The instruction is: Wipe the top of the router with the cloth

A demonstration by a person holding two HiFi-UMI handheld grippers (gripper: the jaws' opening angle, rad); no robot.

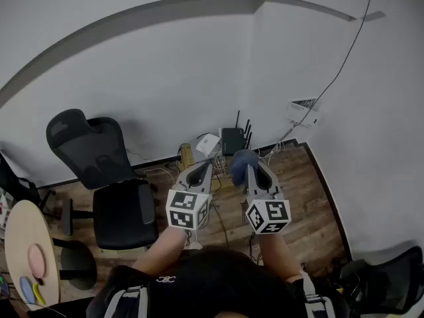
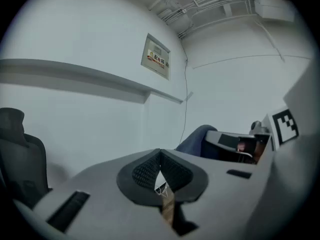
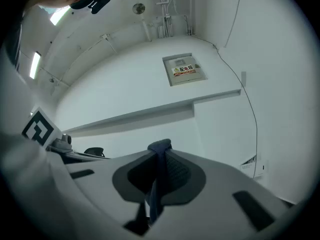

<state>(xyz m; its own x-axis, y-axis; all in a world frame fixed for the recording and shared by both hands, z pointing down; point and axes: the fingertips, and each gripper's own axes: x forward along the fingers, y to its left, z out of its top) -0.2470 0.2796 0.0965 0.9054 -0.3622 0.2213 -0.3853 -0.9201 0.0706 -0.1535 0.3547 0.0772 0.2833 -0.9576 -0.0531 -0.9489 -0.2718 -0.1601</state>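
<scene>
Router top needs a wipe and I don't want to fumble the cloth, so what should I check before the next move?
1. Cloth gripped: ok, the right gripper is shut on the blue cloth.
2. Left gripper free: ok, shut with nothing in it.
3. Router in sight: ok, it sits on the floor by the wall, ahead of both grippers.
4. Cloth aimed at the router: not ok, the right gripper view shows only wall.
5. Router top bare: cannot tell, too small in the head view.

Dim, even light — fisheye-bent edges
</scene>
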